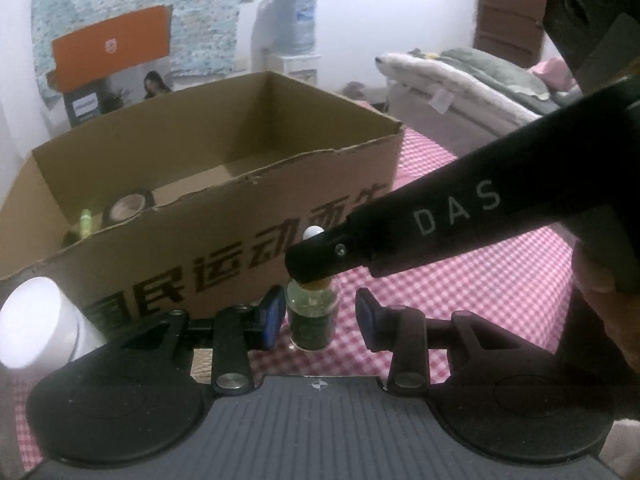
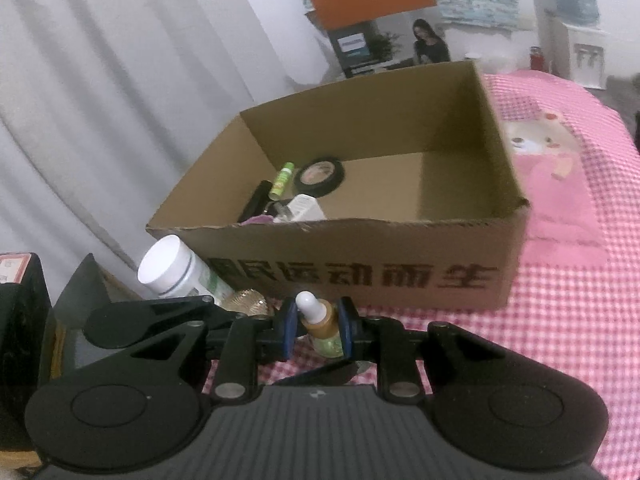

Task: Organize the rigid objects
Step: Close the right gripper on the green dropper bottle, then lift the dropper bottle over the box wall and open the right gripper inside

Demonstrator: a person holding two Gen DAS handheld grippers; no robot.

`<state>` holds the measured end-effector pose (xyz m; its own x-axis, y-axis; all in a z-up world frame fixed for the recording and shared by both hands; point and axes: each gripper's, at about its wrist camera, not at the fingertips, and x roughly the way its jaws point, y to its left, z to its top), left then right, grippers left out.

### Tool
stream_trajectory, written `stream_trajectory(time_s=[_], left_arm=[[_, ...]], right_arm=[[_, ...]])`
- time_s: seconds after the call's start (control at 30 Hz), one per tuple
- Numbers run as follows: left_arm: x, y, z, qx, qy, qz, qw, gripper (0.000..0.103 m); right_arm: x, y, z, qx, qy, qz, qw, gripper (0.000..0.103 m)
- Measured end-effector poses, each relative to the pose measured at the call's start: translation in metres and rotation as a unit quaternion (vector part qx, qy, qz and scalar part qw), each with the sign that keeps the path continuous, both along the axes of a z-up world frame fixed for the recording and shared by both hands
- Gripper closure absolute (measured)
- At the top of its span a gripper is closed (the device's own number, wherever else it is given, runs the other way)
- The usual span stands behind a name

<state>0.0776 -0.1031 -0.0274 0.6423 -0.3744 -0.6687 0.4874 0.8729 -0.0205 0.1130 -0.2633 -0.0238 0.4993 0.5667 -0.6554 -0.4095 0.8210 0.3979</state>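
A small green glass dropper bottle (image 1: 312, 320) with a gold collar and white bulb stands on the pink checked cloth, just in front of the open cardboard box (image 1: 224, 256). My right gripper (image 2: 318, 330) is shut on this dropper bottle (image 2: 322, 326) at its neck and shoulder. In the left wrist view the right gripper's black finger covers the bottle's top. My left gripper (image 1: 318, 316) is open, its pads either side of the bottle's body without squeezing it. The box (image 2: 360, 272) holds a tape roll (image 2: 320, 176), a green tube (image 2: 282, 180), a white plug and dark items.
A white-capped bottle (image 2: 176, 268) lies left of the box, also bright in the left wrist view (image 1: 34, 320). A gold round object (image 2: 246, 302) sits beside it. A black case (image 2: 20, 320) stands at far left. Pink cloth (image 2: 560, 280) extends right. Curtain behind.
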Motion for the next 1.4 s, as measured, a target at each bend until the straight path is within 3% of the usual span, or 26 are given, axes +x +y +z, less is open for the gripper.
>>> stream_trajectory(time_s=[0.27,0.4,0.8,0.93,1.2,1.4], left_arm=[[-0.006,-0.002,-0.007,0.031,-0.017,-0.001,0.9994,0.063],[-0.002,-0.005,-0.013,0.035,-0.009,-0.003,0.9993,0.063],[0.019,-0.008,-0.030,0.043,0.015,-0.007,0.9989,0.065],[0.020,-0.012,-0.032,0.042,0.013,-0.011,0.9990,0.072],[0.016,-0.014,-0.029,0.046,0.004,-0.014,0.9988,0.072],[-0.001,-0.013,-0.003,0.043,-0.031,-0.012,0.9985,0.072]], right_arm=[[-0.001,0.000,0.002,-0.016,-0.007,0.001,1.000,0.075],[0.001,0.004,-0.001,-0.029,-0.010,0.004,1.000,0.057],[0.019,0.012,-0.024,-0.033,0.029,0.022,0.999,0.059],[0.022,0.013,-0.029,-0.027,0.035,0.025,0.999,0.063],[0.018,0.012,-0.024,-0.029,0.027,0.022,0.999,0.066],[0.004,0.010,-0.001,-0.028,0.000,0.024,0.999,0.066]])
